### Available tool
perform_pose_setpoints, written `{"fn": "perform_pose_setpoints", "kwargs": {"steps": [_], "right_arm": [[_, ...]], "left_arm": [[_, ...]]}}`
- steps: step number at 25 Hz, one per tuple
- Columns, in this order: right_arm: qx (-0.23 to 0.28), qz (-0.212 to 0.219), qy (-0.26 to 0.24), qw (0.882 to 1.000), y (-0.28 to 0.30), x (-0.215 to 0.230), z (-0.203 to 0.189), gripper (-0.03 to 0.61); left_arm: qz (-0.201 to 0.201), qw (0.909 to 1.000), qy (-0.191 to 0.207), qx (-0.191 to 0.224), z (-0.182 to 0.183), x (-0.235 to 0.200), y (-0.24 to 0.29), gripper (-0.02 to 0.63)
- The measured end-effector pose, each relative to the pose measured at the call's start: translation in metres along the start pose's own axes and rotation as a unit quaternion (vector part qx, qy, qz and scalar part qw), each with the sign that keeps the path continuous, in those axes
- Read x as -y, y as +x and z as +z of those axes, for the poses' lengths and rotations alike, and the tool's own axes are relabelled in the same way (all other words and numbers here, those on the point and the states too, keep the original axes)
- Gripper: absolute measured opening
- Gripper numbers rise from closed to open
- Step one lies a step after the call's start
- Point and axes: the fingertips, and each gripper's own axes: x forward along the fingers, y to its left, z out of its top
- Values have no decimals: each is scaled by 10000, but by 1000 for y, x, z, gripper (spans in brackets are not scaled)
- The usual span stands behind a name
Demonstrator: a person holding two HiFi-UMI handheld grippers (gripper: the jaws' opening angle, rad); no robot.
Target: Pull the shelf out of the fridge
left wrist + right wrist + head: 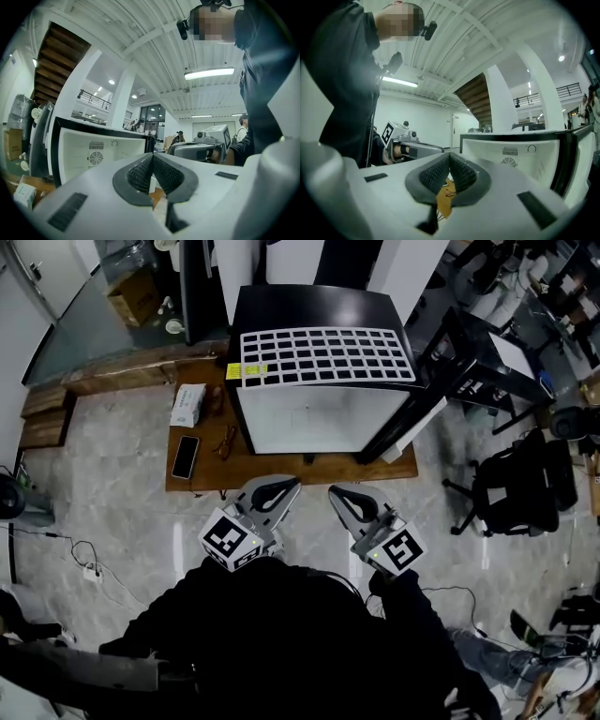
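Shelf work looked finished, judging from the layout; the white wire shelf (323, 357) lay flat on top of the black mini fridge (300, 306), a yellow label (247, 371) at its left corner, and not inside the cabinet; the fridge door (398, 427) stood swung open to the right, and the white interior (93, 150) showed only its back wall and fan vent, with no rack in it as far as either gripper view reached.

The left gripper (281, 486) hung in front of the person's chest, well short of the fridge, its fingers (140, 173) clenched together on nothing; the right gripper (342, 493) sat beside it, fingers (461, 173) likewise pressed pad to pad and empty.

The wooden surface (281, 470) carried the fridge plus a phone (185, 457), a small box (189, 404) and a pair of glasses (225, 442) to the left, all apart from the grippers.

By my reading nothing of the pull itself remained; at most the door could be shut, which the task did not ask for.
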Motion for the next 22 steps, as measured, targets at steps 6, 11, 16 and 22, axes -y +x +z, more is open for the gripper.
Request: {"fn": "perform_pose_setpoints", "kwargs": {"steps": [6, 11, 16, 22], "right_arm": [[327, -307, 300, 9985, -17, -9, 0, 6], [354, -267, 288, 9986, -23, -8, 1, 6], [275, -218, 312, 9989, -26, -13, -7, 6], [339, -174, 361, 9986, -24, -11, -4, 6]], "left_arm": [[-65, 9999, -51, -70, -13, 24, -4, 6], [-26, 9999, -55, -90, -16, 33, -7, 6], [-12, 10000, -39, -70, -17, 36, -9, 6], [8, 10000, -30, -94, -16, 37, -10, 6]]}}
